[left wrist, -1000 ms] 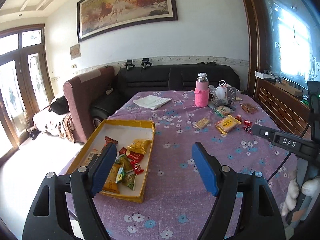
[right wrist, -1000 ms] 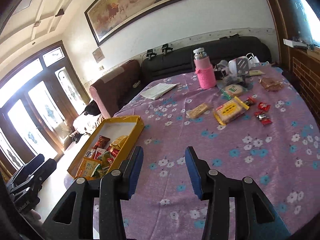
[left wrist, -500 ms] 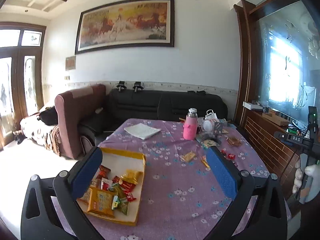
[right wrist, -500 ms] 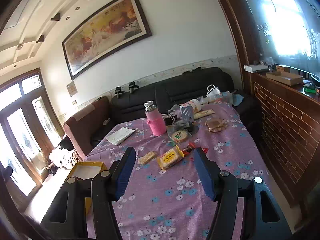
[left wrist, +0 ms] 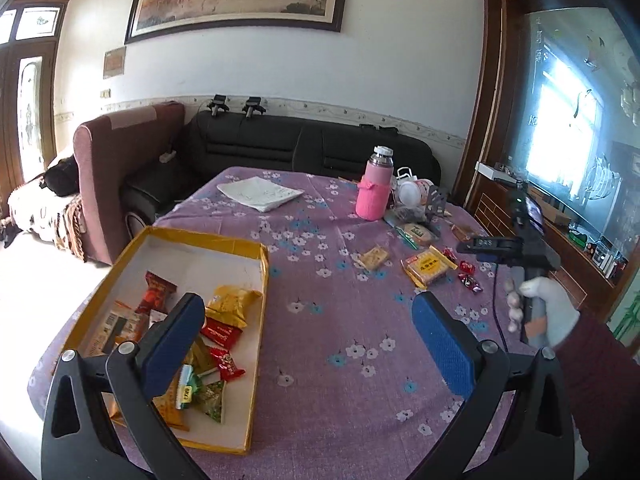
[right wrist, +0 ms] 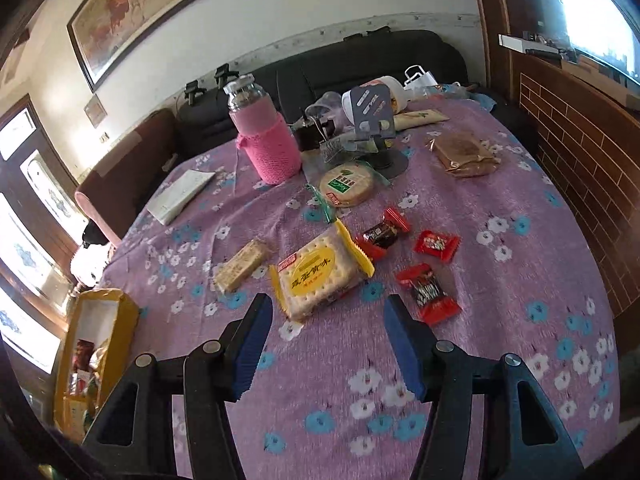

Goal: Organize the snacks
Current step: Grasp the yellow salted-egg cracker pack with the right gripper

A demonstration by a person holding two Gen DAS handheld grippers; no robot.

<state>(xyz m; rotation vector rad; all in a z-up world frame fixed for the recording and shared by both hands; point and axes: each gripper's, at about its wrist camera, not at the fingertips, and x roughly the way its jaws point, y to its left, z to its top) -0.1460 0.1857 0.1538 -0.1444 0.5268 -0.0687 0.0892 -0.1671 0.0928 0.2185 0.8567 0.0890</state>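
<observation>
A yellow box (left wrist: 200,236) holding several wrapped snacks sits at the table's left. My left gripper (left wrist: 308,304) hangs wide open beside the box's right wall, nothing between its fingers. On the purple flowered cloth lie a yellow cracker pack (right wrist: 320,272), a pale bar (right wrist: 240,266), three red candies (right wrist: 430,292) and a round cracker (right wrist: 348,184). My right gripper (right wrist: 328,302) points down just short of the cracker pack, its jaws closing with nothing between them. The left wrist view shows this gripper (left wrist: 500,248) in a gloved hand (left wrist: 548,312).
A pink-sleeved bottle (right wrist: 268,144), a grey phone stand (right wrist: 372,116), a brown packet (right wrist: 464,152) and folded paper (right wrist: 180,196) occupy the far half of the table. A black sofa (left wrist: 312,148) stands behind it, a brick-fronted cabinet (right wrist: 580,160) to the right.
My left gripper opened wider and dipped toward the box. My right gripper swung across and down to the loose snacks, its jaws wider than a second ago.
</observation>
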